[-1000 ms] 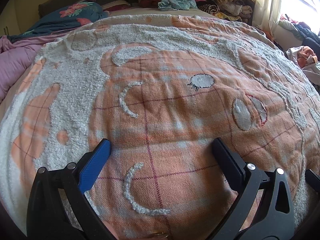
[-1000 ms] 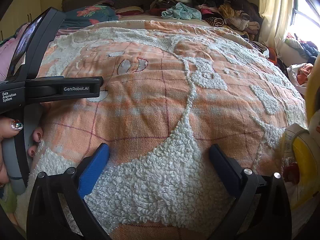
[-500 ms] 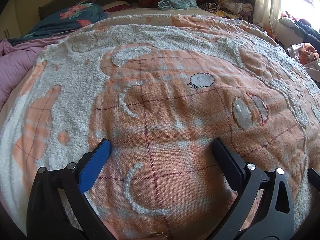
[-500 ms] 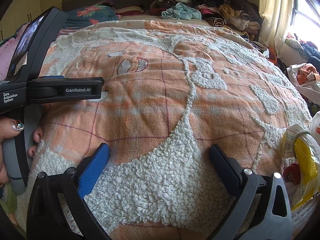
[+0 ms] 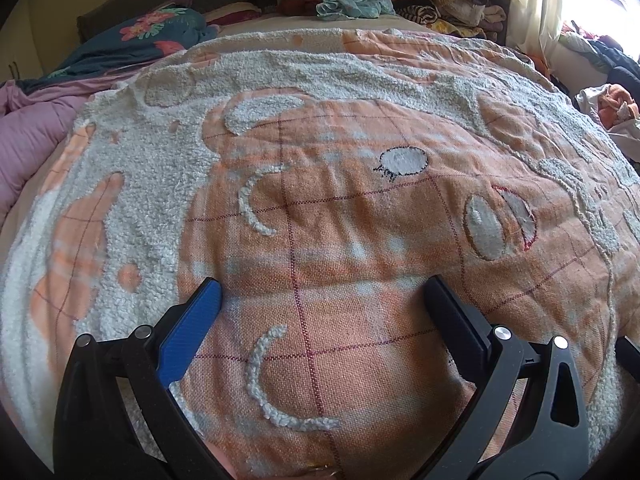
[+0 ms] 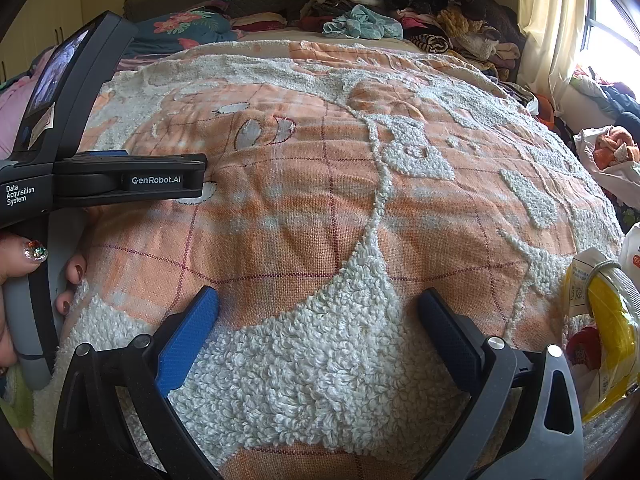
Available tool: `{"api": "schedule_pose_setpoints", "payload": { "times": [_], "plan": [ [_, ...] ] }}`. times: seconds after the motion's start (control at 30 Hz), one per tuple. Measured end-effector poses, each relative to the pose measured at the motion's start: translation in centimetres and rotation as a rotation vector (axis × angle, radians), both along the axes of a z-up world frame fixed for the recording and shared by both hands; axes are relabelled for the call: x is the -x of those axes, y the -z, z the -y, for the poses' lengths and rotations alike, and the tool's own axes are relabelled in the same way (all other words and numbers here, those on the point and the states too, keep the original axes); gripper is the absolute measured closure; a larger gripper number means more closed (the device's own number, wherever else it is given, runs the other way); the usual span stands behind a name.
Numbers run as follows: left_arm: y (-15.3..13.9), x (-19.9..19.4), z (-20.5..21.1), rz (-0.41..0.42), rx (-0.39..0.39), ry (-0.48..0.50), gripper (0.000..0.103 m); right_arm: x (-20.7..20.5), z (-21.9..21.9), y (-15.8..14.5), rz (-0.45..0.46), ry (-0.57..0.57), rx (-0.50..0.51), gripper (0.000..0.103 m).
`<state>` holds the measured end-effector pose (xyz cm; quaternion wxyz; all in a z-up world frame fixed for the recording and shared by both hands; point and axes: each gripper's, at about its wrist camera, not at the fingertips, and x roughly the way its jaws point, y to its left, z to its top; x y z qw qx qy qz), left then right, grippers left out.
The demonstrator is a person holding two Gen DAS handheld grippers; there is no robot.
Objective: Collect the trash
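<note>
Clothes (image 6: 404, 4) behind blanket (image 6: 320, 208) — wrappers (image 6: 600, 320) (right)

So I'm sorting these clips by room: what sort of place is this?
Most likely a lived-in bedroom. A bed fills the view under an orange and white tufted blanket, a heap of clothes sits at its far end, and a curtained window is on the right.

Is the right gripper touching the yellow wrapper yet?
Apart. The right wrist view shows the right gripper open over blanket, the yellow wrapper lying off to its right.
</note>
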<state>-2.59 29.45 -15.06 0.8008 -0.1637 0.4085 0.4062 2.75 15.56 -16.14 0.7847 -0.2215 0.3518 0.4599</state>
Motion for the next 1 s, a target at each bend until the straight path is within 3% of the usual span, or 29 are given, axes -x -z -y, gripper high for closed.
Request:
{"api": "schedule_pose_setpoints", "payload": {
  "times": [0.23, 0.3, 0.4, 0.57, 0.77, 1.0],
  "plan": [
    [-1.6, 0.6, 0.9, 0.049, -0.027, 0.014, 0.01, 0.0, -0.3, -0.5, -0.013, 0.008, 0.009, 0.006],
    [-3.3, 0.8, 2.3, 0.117, -0.069, 0.063, 0.01, 0.3, 2.8, -3.1, 0.011, 0.03, -0.141, 0.007],
    [-5.5, 0.5, 4.8, 0.205, -0.105, 0.134, 0.01, 0.9, 8.9, -8.5, 0.186, 0.2, -0.354, 0.006],
    [-9.3, -1.4, 10.3, 0.33, -0.113, 0.27, 0.01, -0.6, 15.9, -13.9, 0.219, 0.419, -0.459, 0.006],
    [-11.9, -2.8, 15.1, 0.38, -0.093, 0.384, 0.01, -1.8, 20.2, -14.6, 0.192, 0.537, -0.489, 0.006],
    [-12.7, -2.6, 16.8, 0.368, -0.108, 0.42, 0.01, -2.3, 22.1, -13.9, 0.168, 0.578, -0.492, 0.006]
  ]
}}
